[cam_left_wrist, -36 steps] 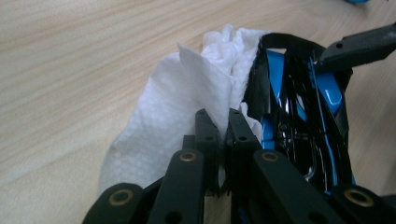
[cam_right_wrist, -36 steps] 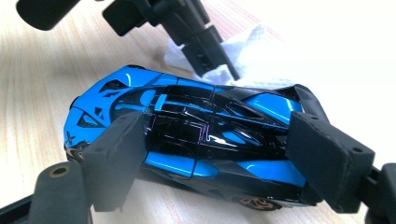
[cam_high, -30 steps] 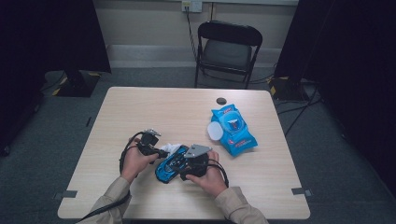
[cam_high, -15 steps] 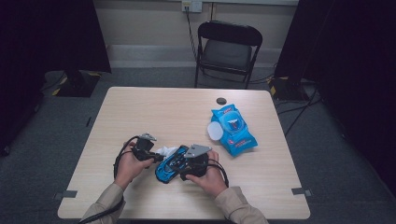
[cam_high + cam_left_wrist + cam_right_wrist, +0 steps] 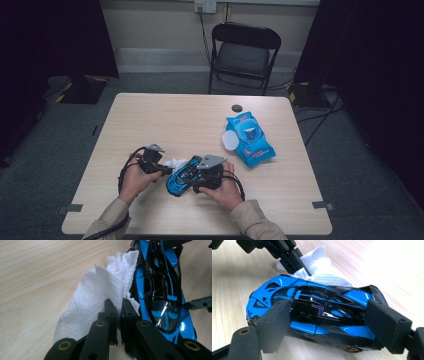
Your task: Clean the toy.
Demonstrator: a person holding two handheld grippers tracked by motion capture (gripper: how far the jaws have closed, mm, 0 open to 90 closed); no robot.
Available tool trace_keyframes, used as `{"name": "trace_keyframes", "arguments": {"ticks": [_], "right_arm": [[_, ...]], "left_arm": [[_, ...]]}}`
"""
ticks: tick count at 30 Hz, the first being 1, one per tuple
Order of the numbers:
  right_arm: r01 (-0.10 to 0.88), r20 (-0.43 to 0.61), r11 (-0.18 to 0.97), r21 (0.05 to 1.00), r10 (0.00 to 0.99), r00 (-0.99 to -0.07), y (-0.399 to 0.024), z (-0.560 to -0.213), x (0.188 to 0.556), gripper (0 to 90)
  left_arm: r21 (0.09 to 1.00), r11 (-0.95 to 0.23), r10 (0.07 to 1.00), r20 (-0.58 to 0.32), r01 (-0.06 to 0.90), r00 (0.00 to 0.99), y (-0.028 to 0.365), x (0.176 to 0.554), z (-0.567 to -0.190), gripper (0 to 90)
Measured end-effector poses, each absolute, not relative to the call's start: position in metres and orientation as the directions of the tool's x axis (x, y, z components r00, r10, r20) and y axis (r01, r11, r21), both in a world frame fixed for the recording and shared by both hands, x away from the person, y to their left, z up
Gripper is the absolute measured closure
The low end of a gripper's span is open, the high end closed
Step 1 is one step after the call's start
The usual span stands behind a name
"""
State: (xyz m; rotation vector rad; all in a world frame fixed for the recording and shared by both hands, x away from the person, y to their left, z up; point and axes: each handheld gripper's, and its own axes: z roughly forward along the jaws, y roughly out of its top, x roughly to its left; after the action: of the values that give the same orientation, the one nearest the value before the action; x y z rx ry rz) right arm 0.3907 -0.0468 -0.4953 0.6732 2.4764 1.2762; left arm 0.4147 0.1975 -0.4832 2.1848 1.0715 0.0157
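Wood-grain table [image 5: 165, 120] under claws: left claw [image 5: 119, 305] pinching wipe [image 5: 95, 292], right claw [image 5: 322, 322] clamping toy car [image 5: 317, 305].

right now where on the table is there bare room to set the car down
Most free: the far left stretch of the table, bordered by the far edge and the left edge. Also the near right corner, below the blue wipes pack. Crowded: the near middle, where the left gripper presses a white wipe to the toy car that the right gripper clamps.

Wipes packet [image 5: 248, 139], black cap [image 5: 236, 108], folding chair [image 5: 243, 54]
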Motion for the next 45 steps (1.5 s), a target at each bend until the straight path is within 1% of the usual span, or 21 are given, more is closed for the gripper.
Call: {"name": "trace_keyframes", "arguments": {"ticks": [12, 19, 45], "right_arm": [[0.278, -0.029, 0.504, 0.818, 0.518, -0.855, -0.047, -0.495, 0.391, 19.9], [0.277, -0.030, 0.504, 0.818, 0.518, -0.855, -0.047, -0.495, 0.391, 19.9], [0.278, -0.028, 0.505, 0.817, 0.516, -0.856, -0.046, -0.495, 0.391, 19.9]], "left_arm": [[0.592, -0.415, 0.699, -0.280, 0.692, 0.658, 0.207, 0.405, -0.484, 85.7], [0.586, -0.398, 0.702, -0.300, 0.706, 0.646, 0.213, 0.401, -0.484, 85.6], [0.585, -0.423, 0.702, -0.271, 0.692, 0.658, 0.222, 0.386, -0.482, 85.6]]}}
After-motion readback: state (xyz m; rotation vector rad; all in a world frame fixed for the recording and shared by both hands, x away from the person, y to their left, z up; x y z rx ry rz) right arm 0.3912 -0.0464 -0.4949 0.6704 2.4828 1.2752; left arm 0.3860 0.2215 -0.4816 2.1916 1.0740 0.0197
